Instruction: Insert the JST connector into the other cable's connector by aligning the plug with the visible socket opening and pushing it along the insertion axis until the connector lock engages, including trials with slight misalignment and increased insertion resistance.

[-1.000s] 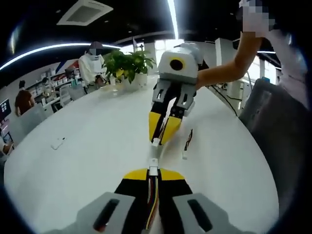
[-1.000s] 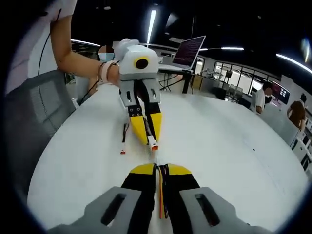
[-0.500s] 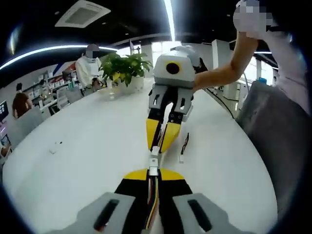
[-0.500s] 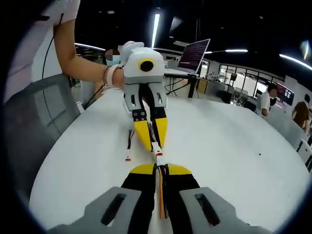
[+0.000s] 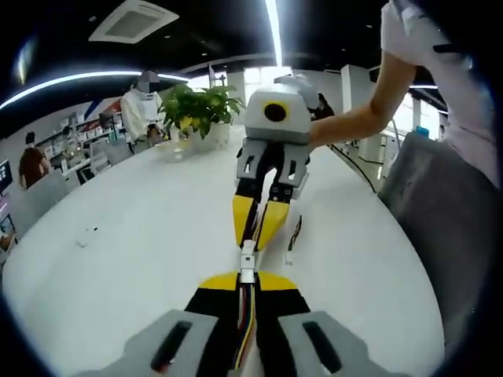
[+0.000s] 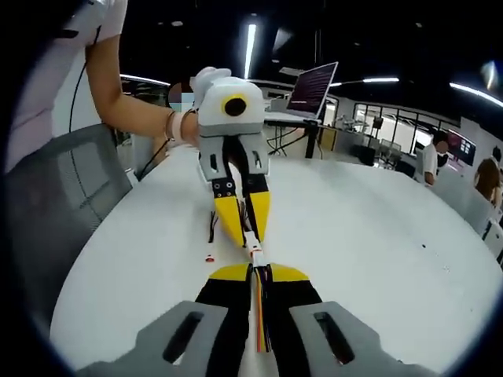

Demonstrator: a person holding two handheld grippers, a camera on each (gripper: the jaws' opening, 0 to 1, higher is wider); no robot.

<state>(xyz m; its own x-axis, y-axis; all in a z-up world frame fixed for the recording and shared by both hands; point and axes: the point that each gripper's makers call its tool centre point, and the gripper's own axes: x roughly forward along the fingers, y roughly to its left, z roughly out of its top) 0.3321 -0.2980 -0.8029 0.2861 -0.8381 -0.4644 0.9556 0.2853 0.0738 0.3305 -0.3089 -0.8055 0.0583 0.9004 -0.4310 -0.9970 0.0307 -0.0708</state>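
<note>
1. My left gripper (image 5: 247,276) is clamped on a cable whose white connector (image 5: 247,263) sticks out just past the jaw tips.
2. My right gripper (image 6: 258,271) is clamped on the other cable (image 6: 258,314), its plug (image 6: 255,253) at the tips.
3. Both connectors sit tip to tip between the opposing jaws, apparently touching; I judge alignment done.
4. I cannot tell whether the lock has engaged; the final push seems left.
5. A spare cable (image 5: 294,236) lies on the white table (image 5: 141,228) beside the jaws.

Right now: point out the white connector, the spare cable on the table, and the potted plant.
white connector (image 5: 247,260), left gripper view, on its housing.
spare cable (image 5: 294,237), left gripper view, mid-length of the wires.
potted plant (image 5: 200,106), left gripper view, on the leaves.
</note>
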